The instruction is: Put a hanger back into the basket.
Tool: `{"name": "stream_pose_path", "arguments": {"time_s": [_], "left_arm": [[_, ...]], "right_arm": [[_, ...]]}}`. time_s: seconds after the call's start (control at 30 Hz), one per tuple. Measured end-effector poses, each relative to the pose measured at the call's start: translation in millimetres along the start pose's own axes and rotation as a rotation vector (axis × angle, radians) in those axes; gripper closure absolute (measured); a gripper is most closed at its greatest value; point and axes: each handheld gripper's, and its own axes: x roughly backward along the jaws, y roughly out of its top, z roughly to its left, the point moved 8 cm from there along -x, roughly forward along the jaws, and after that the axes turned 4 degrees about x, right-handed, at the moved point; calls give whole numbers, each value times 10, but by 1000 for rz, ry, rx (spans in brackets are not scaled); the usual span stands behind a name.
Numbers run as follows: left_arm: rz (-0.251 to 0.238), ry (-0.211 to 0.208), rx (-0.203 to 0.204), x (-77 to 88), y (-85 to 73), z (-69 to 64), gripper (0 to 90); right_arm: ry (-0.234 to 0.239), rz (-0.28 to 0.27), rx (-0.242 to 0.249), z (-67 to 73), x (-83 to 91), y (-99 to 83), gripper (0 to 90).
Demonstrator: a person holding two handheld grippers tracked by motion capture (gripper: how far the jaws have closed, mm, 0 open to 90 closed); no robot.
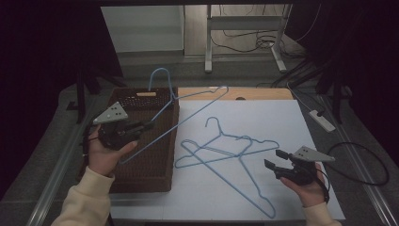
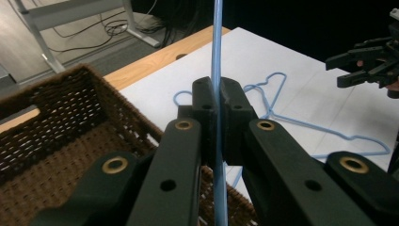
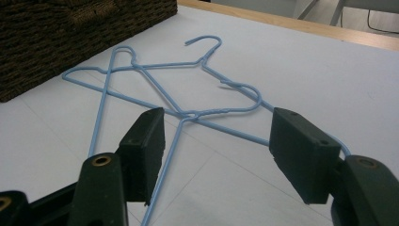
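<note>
My left gripper (image 1: 149,125) is shut on a blue wire hanger (image 1: 202,104), which it holds tilted above a brown wicker basket (image 1: 141,169). In the left gripper view the wire (image 2: 216,56) runs straight up between the closed jaws of my left gripper (image 2: 217,101). Two more blue hangers (image 1: 220,136) lie crossed on the white sheet (image 1: 268,117). My right gripper (image 1: 275,159) is open just right of them, low over the sheet. In the right gripper view the crossed hangers (image 3: 155,66) lie just beyond my right gripper (image 3: 219,136), with nothing between its jaws.
The basket (image 2: 56,132) stands at the sheet's left edge and holds nothing that I can see. A wooden table edge (image 1: 263,93) shows behind the sheet. A power strip (image 1: 322,120) and cables lie on the floor at right, and a metal desk frame (image 1: 244,33) stands behind.
</note>
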Motion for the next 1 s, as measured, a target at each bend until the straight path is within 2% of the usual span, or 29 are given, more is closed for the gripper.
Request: {"name": "stream_pose_path", "arguments": {"time_s": [0.43, 0.77, 1.0], "left_arm": [[-1, 55, 30, 185, -82, 245, 864], [13, 117, 68, 340, -218, 512, 864], [25, 157, 83, 405, -291, 644, 864]], "right_arm": [[3, 11, -2, 10, -19, -20, 372], [3, 20, -2, 8, -31, -34, 371], [3, 22, -2, 5, -36, -39, 371]]}}
